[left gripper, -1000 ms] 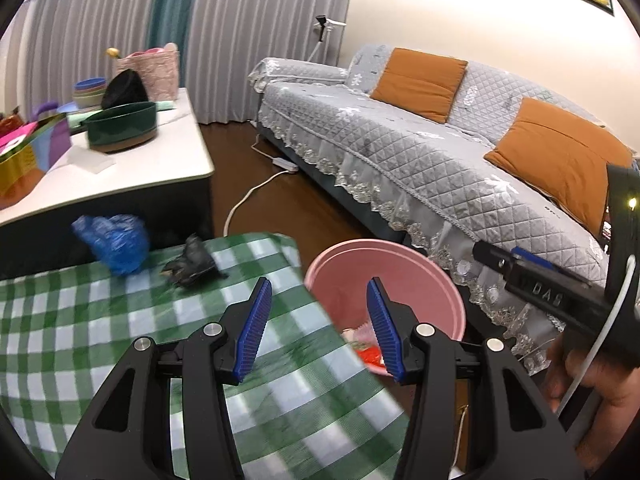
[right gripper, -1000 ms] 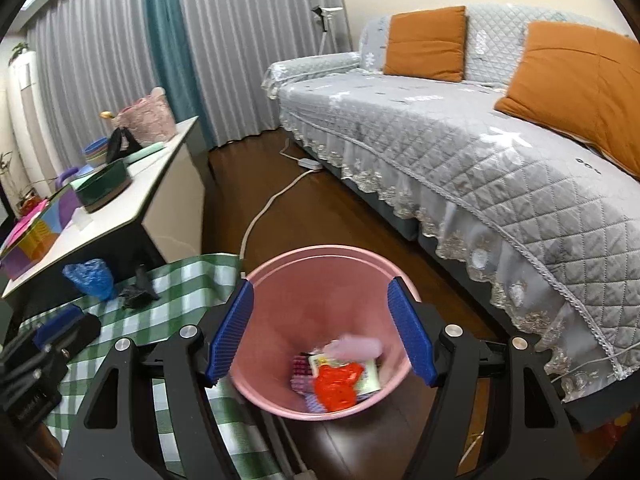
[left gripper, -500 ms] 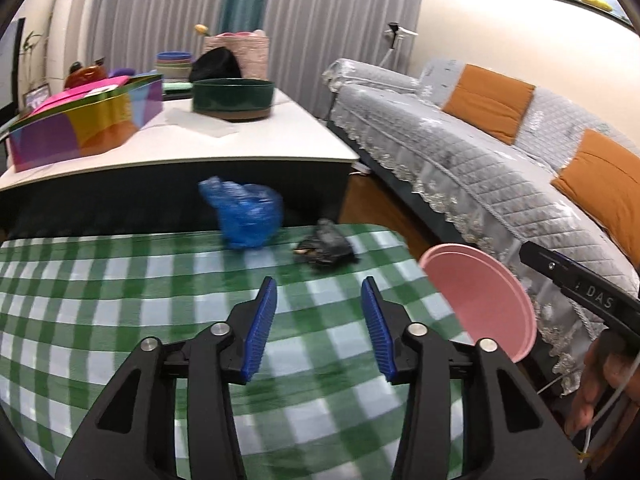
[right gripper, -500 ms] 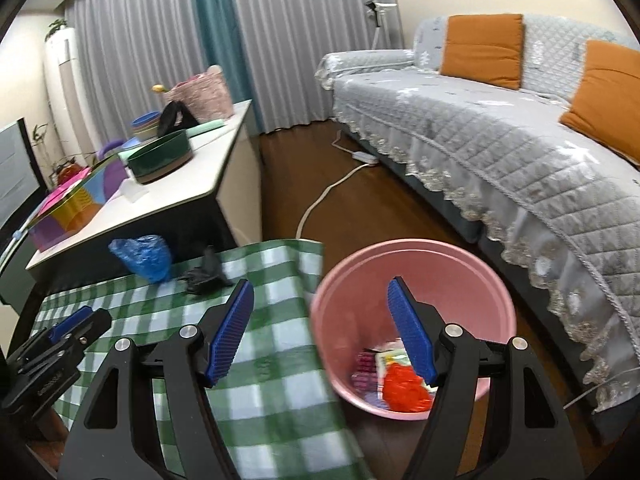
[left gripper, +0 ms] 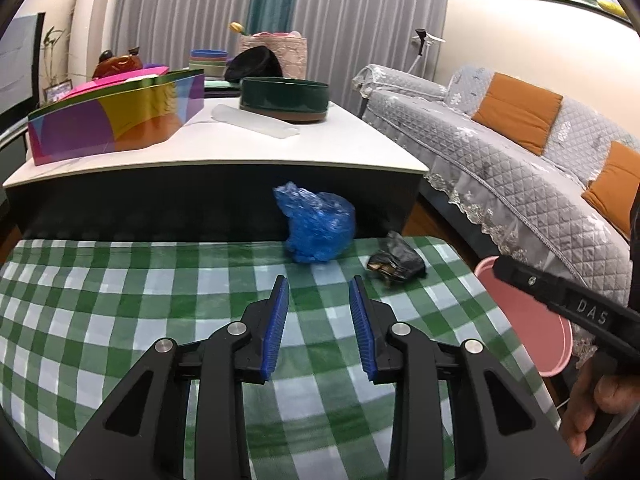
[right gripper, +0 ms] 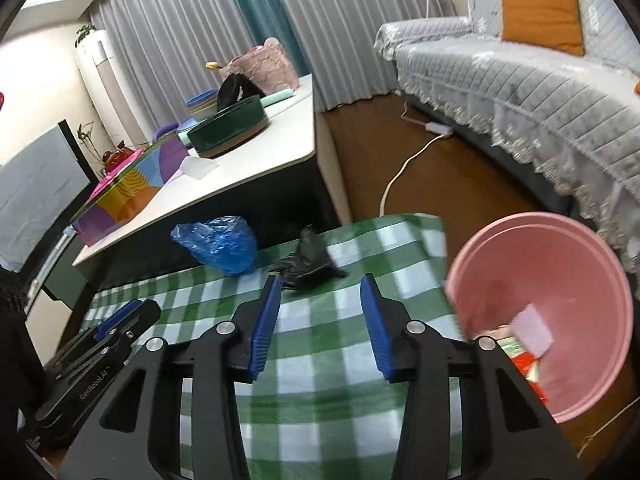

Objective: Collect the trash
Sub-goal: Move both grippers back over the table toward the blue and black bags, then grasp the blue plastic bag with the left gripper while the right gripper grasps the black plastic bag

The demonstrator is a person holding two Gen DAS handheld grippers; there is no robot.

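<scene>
We aim the left gripper (left gripper: pixel 318 284) at the blue bag (left gripper: pixel 318 228) and the right gripper (right gripper: pixel 320 284) at the black wrapper (right gripper: pixel 306 262). Both lie at the far edge of the checked cloth (left gripper: pixel 120 312). Both pairs of jaws are closing with nothing between them, so we should open them wider before reaching. Only the right view shows trash inside the pink bin (right gripper: pixel 560 248).

A crinkled, glossy blue plastic bag (left gripper: pixel 318 228) and a crumpled black plastic scrap (left gripper: pixel 396 263) are lying on a matt, woven green-checked cloth (left gripper: pixel 120 300). Beside it, the smooth pink plastic bin (right gripper: pixel 548 280) is showing a faint sheen.
</scene>
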